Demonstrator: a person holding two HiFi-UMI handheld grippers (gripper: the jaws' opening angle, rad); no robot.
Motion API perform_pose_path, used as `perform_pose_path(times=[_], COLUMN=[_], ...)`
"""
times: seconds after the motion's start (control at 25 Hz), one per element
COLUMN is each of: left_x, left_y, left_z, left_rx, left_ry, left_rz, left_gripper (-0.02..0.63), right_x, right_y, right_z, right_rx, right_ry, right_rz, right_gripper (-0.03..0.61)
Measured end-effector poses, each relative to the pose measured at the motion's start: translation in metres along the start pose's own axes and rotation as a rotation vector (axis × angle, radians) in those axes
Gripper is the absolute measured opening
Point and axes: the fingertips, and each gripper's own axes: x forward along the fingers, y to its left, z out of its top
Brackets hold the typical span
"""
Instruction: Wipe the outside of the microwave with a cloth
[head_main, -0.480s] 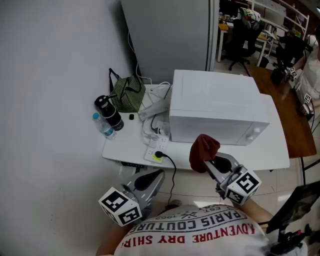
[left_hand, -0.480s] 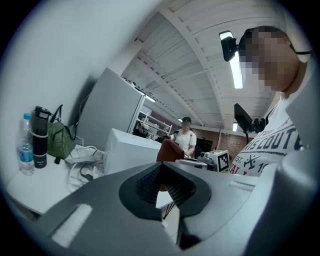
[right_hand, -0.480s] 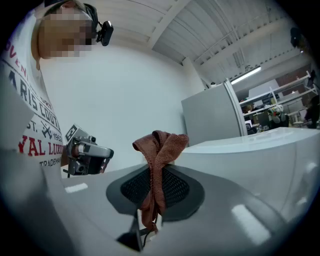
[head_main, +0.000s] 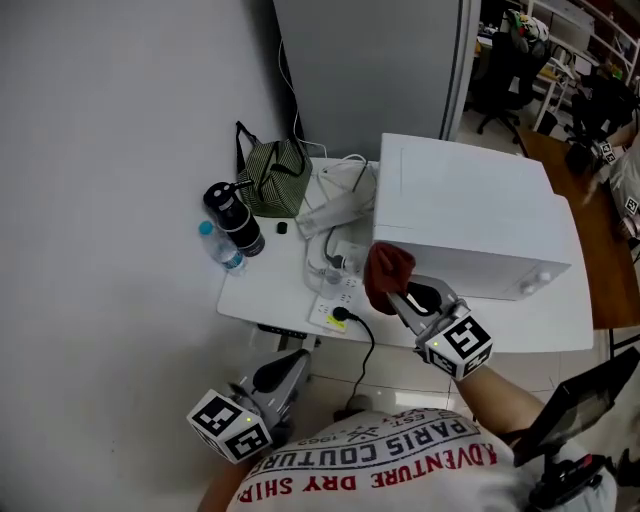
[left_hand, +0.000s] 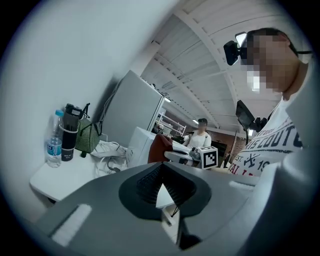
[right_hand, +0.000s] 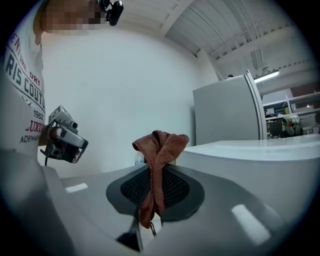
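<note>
Bunched rust-red cloth — pinched in right tool — beside white microwave.

The person wears a white T-shirt printed in red capitals, "ADVENTURE", "PARIS COUTURE" and "1962", and a small black camera mounted at the head. The left gripper and right gripper look alike: grey moulded shells with pale rectangular strips, and 2 jaws lined with black ribbed pads. Each carries a white cube with black square markers — the left cube and the right cube.
</note>
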Motion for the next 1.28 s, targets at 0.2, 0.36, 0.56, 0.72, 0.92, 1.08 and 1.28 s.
perform_pose_path(times=[0.2,0.36,0.56,0.72,0.92,1.08,1.28], left_x=[0.005,0.011,0.024,0.04,0.067,0.09,0.11], left_y=[0.007,0.008,0.003,-0.006,-0.029,-0.051,-0.073], left_z=[0.0,-0.003,-0.005,-0.007,-0.011,-0.014,-0.016], left_rx=[-0.005,-0.009,-0.005,0.003,0.02,0.037,0.05], left_ry=[0.009,0.026,0.048,0.063,0.094,0.121,0.149], left_rz=[-0.002,-0.008,-0.039,-0.072,-0.145,-0.22,-0.29], left_gripper=[0.006,0.006,0.006,0.006,0.006,0.006,0.006], right_x=[0.021,0.023,0.01,-0.014,-0.064,-0.107,-0.154], right_y=[-0.014,-0.028,-0.049,-0.07,-0.101,-0.128,-0.152], right_z=[-0.019,-0.028,-0.034,-0.038,-0.047,-0.052,-0.055], right_rx=[0.039,0.066,0.109,0.116,0.13,0.133,0.129], right_ry=[0.03,0.031,0.023,0.014,0.019,0.022,0.034], right_rz=[-0.046,-0.097,-0.173,-0.23,-0.34,-0.441,-0.541], right_gripper=[0.044,0.043,0.044,0.044,0.044,0.044,0.044])
